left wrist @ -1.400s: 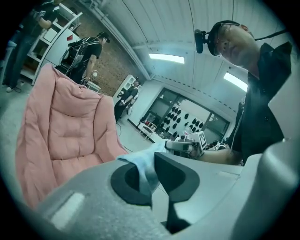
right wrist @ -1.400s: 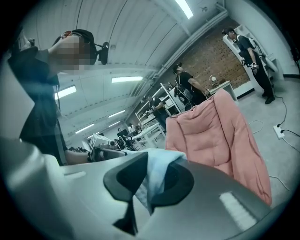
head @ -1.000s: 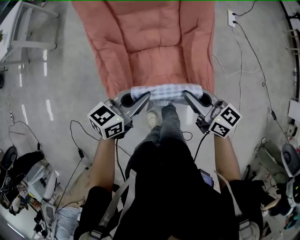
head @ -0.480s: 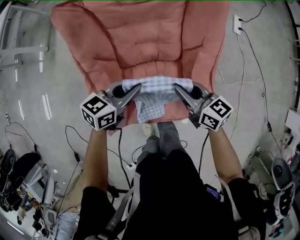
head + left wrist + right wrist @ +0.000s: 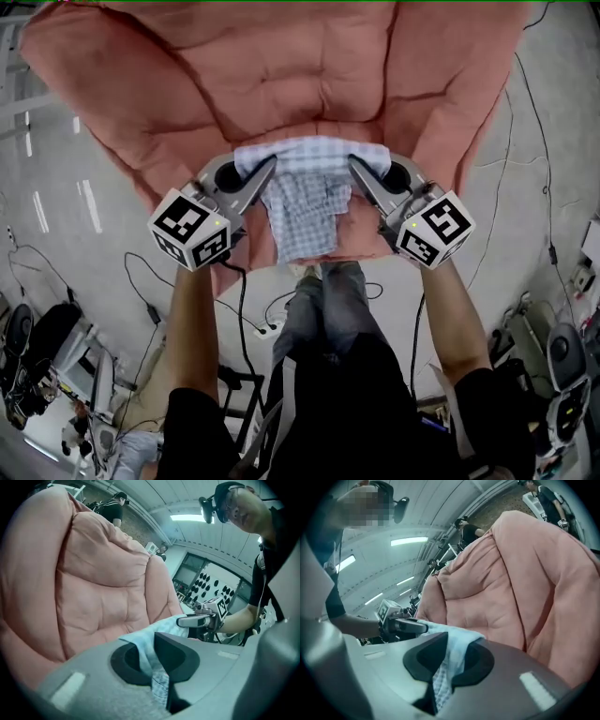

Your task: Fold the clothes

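Cannot tell what kind of garment this is, bunched and doubled over as it lies. Buried under its top edge in the head view: both sets of jaw tips. Cut off by the frame at the top and sides: the pink padded armchair (image 5: pixel 281 84). Pale blue-and-white checked cloth (image 5: pixel 309 202), pulled into a band across the front of the chair seat, with a looser flap hanging down from the middle. Pinched at one end by the left gripper (image 5: pixel 265 172), jaws almost together on a thin fold of fabric. Clamped likewise at the other end by the right gripper (image 5: pixel 358 169), with a checked edge trailing below the pads.
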The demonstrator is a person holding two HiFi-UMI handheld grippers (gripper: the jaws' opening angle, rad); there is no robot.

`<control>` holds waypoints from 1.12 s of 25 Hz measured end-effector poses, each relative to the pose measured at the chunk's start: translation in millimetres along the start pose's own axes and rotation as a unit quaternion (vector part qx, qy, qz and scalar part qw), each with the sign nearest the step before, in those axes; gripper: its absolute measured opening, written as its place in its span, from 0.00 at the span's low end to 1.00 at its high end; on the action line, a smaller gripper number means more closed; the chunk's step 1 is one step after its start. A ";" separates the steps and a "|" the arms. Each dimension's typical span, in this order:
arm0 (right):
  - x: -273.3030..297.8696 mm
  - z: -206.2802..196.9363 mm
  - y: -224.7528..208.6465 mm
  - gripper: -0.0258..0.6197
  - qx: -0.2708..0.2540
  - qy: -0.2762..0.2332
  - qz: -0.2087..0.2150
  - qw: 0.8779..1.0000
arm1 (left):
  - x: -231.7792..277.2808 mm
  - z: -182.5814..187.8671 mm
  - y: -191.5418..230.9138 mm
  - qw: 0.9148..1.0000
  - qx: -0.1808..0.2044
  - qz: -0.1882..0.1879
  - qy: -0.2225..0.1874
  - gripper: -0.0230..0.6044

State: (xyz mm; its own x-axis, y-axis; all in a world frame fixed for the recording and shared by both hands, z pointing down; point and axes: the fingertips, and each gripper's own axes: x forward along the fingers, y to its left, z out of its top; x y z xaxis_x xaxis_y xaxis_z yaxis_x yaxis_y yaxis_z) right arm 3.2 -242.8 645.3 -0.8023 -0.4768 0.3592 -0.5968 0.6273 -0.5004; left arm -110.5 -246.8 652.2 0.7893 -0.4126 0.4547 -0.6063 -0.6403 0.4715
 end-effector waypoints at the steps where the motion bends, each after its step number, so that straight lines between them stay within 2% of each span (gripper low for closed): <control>1: -2.0 -8.9 -2.5 0.10 0.002 -0.001 0.001 1.000 | 2.6 -8.9 -2.3 1.000 -0.006 0.000 -0.005 0.08; 5: -13.2 -42.3 -5.2 0.10 0.013 0.007 0.005 1.000 | 8.1 -42.0 -15.8 0.999 -0.052 0.000 -0.015 0.08; 10: -16.7 -90.2 14.4 0.10 0.033 0.043 0.003 0.999 | -5.8 -90.3 -26.2 0.997 -0.076 0.004 -0.001 0.09; 15: -26.7 -141.2 34.5 0.10 0.039 0.089 -0.012 0.995 | -21.3 -135.8 -44.5 0.995 -0.098 0.007 0.031 0.09; 22: -37.2 -208.2 53.4 0.11 0.049 0.135 -0.027 0.989 | -29.5 -201.8 -58.8 0.988 -0.131 0.044 0.072 0.10; 28: -52.4 -255.5 55.1 0.13 0.049 0.175 -0.043 0.983 | -30.3 -249.2 -76.9 0.980 -0.153 0.059 0.112 0.12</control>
State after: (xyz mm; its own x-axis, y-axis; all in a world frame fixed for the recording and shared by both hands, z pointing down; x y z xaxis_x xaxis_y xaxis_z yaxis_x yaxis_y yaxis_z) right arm 9.0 -25.9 800.2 -0.7152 -0.2740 0.6430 -0.6716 0.5243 -0.5235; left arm -111.9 -23.6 790.5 0.6912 -0.2978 0.6585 -0.7203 -0.3575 0.5944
